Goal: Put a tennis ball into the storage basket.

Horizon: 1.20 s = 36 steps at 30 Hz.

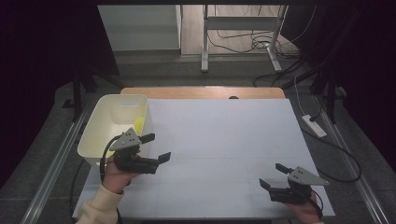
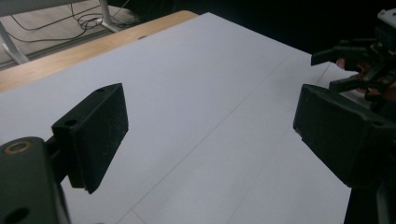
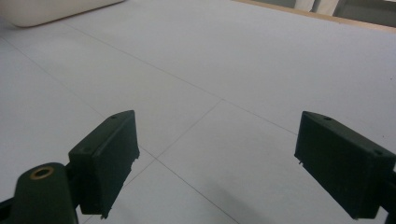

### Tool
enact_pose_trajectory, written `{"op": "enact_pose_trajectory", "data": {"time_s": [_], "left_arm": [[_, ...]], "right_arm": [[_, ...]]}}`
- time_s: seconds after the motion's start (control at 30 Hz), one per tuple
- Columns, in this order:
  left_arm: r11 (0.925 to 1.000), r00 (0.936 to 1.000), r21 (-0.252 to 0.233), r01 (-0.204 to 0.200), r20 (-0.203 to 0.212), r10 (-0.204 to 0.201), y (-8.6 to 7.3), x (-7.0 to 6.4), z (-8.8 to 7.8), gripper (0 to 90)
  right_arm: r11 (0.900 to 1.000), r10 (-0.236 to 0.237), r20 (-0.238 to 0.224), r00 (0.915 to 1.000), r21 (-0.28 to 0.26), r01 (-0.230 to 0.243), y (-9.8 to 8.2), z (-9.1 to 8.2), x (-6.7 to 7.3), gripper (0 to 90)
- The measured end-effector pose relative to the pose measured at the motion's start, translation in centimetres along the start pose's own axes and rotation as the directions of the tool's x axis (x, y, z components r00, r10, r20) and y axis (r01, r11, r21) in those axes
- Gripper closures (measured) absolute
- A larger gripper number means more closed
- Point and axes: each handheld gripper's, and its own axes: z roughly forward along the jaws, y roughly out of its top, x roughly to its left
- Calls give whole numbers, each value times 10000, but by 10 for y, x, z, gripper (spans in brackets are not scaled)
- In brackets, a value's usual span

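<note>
The yellow thing (image 1: pixel 139 124) in the white bin (image 1: pixel 100 135) is half-hidden by its wall.

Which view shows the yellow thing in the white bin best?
High view: the yellow thing sits inside the white bin, beside the left gripper. Right gripper view catches just a bin edge; left gripper view faces the table.

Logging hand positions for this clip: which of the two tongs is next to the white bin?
The left tongs, beside the white bin that holds a yellow thing. The right tongs sit apart, near the table's right front corner.
</note>
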Motion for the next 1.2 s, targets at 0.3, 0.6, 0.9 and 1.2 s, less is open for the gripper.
{"op": "enact_pose_trajectory", "data": {"time_s": [0.3,0.6,0.9,1.2], "left_arm": [[9976,9981,320,-615,22,615,-17,-17,9,112],[9965,9970,409,-732,284,721,-37,-27,19,116],[9964,9983,669,-529,263,512,-56,-24,32,116],[9949,9998,980,-222,40,219,-77,-15,43,116]], "right_arm": [[10000,17,-26,10000,-1,-17,0,0,0,132],[10000,7,-30,10000,13,-7,0,0,0,132],[10000,9,-44,10000,23,-9,-1,0,0,132],[10000,-2,-54,10000,32,2,-1,0,1,132]]}}
